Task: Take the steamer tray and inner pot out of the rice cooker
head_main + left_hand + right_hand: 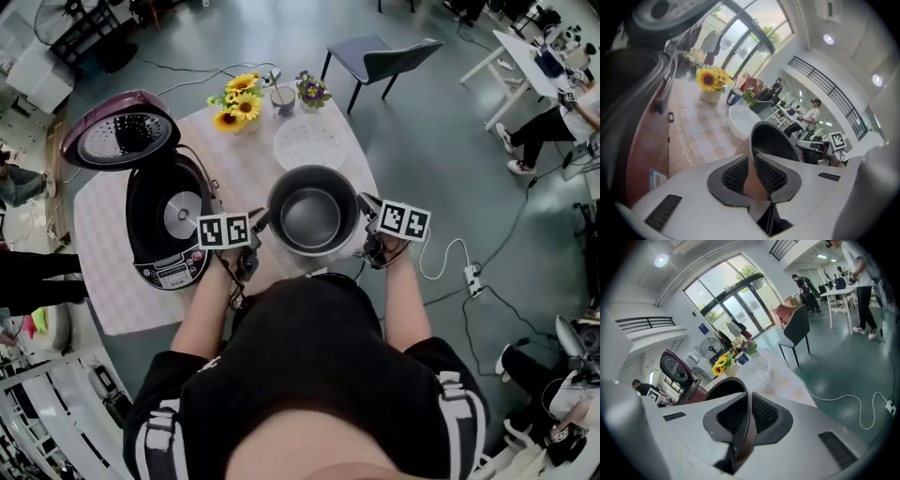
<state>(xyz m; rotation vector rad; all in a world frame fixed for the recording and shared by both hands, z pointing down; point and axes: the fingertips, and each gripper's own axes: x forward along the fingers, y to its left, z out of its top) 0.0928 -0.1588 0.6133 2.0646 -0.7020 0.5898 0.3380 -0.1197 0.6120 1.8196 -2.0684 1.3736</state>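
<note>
The metal inner pot (312, 217) is outside the open rice cooker (167, 225), to its right over the checked tablecloth. Whether the pot rests on the cloth I cannot tell. My left gripper (261, 223) is shut on the pot's left rim, and my right gripper (367, 208) is shut on its right rim. In the left gripper view the thin rim of the pot (774, 140) runs between the pads of the left gripper (752, 163). The right gripper (749, 405) likewise pinches the rim of the pot (721, 387). The white steamer tray (309, 142) lies on the table behind the pot.
The cooker's lid (122, 131) stands open at the back left. Sunflowers (239, 101), a cup (283, 97) and a small flower pot (312, 91) line the table's far edge. A chair (384, 56) stands beyond. A white cable (450, 262) lies on the floor at right.
</note>
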